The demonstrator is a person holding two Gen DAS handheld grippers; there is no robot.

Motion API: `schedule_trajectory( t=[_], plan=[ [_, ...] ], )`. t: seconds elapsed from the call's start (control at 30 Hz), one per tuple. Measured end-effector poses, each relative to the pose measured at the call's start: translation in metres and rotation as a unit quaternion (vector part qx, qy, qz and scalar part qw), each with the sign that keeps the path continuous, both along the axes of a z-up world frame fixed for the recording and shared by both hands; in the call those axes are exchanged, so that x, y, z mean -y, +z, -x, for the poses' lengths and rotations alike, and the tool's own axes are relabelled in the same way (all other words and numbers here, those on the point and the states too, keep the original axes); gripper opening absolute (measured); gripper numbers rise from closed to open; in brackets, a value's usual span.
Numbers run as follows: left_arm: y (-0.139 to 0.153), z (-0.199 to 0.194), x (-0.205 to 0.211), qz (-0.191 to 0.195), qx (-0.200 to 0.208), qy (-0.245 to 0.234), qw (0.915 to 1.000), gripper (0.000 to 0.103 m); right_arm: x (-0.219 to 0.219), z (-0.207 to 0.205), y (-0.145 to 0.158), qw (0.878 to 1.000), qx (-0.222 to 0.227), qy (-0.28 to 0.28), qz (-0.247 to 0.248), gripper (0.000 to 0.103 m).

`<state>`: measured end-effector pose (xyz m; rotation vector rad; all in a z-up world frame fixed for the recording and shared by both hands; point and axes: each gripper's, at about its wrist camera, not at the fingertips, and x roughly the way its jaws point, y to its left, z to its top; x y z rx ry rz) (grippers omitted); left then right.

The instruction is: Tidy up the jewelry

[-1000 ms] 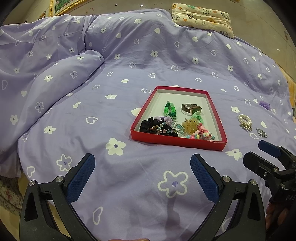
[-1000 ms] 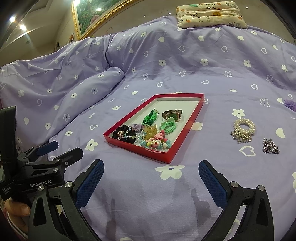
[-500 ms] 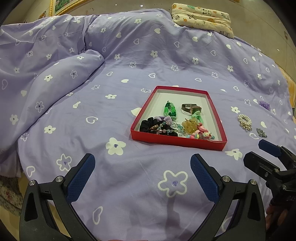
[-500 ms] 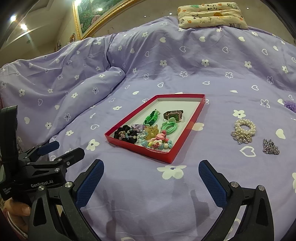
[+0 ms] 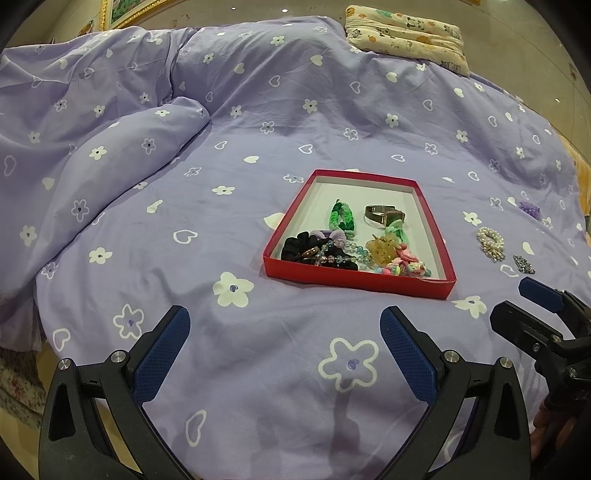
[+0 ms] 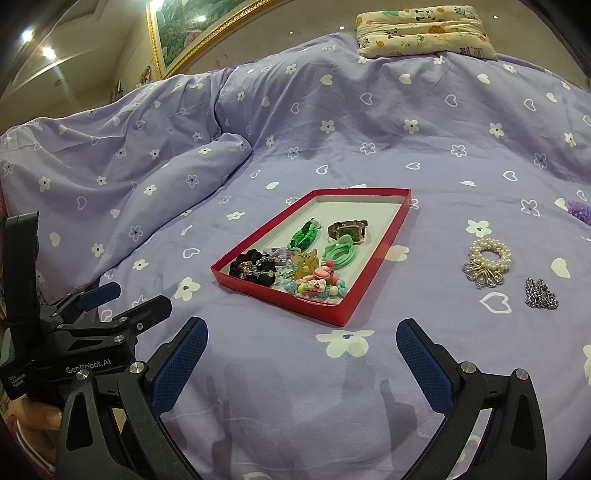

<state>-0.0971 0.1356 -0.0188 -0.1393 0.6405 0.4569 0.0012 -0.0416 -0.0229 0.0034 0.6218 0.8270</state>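
A red tray lies on the purple bedspread and holds a watch, green and black scrunchies, beads and clips. A pearl bracelet, a silver piece and a purple scrunchie lie on the cover right of the tray. My left gripper is open and empty, short of the tray. My right gripper is open and empty, near the tray's front corner.
A bunched fold of the duvet rises at the left. A patterned pillow lies at the far end of the bed. The bed's edge drops off at the lower left. A framed picture hangs on the wall.
Both grippers have barely shifted; the view has drifted slightly. Nothing was taken or let go.
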Motion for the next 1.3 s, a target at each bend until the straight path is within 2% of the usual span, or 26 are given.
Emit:
schedule_trajectory(
  t=[1.3],
  plan=[
    [-0.0011,-0.0076,0.0005,0.0,-0.007,-0.005,1.0,0.103,0.0004,0.0,0.003,1.0,0.003,0.0,0.001,0.103]
  ],
)
